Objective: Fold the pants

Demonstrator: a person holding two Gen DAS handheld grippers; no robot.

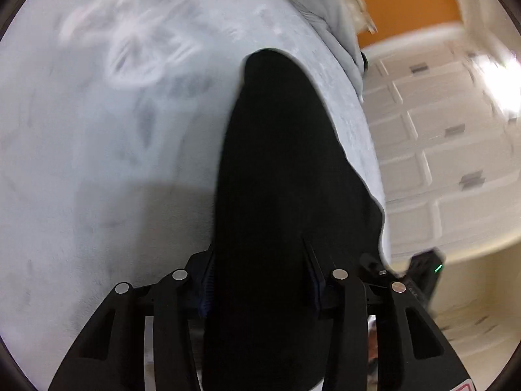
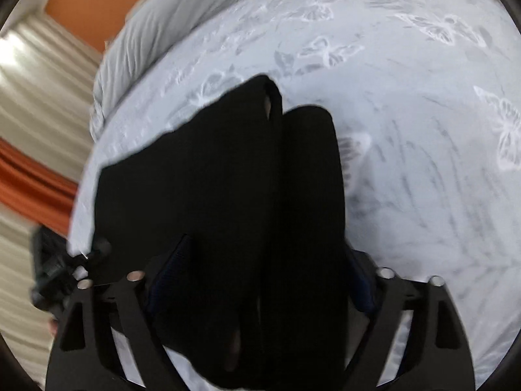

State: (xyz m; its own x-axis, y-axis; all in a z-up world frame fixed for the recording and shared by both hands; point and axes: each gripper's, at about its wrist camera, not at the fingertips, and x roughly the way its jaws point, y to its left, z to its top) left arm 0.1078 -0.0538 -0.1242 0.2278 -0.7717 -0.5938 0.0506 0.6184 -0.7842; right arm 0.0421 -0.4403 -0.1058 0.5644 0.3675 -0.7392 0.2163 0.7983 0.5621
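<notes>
Black pants (image 1: 280, 169) hang from my left gripper (image 1: 260, 280) above a pale grey bedspread (image 1: 97, 163). The cloth fills the gap between the fingers and trails away to a narrow end. In the right wrist view the same black pants (image 2: 228, 189) run between the fingers of my right gripper (image 2: 260, 280), with two leg ends lying side by side on the bedspread (image 2: 423, 163). Both grippers are shut on the cloth. The fingertips are hidden by the fabric.
The bedspread has a white butterfly print (image 2: 325, 52). A rumpled grey duvet (image 2: 156, 42) lies at the bed's far edge. White drawers (image 1: 439, 150) stand right of the bed. An orange wall (image 1: 407, 9) and striped curtains (image 2: 39, 97) are behind. My other gripper (image 1: 423, 277) shows at the right.
</notes>
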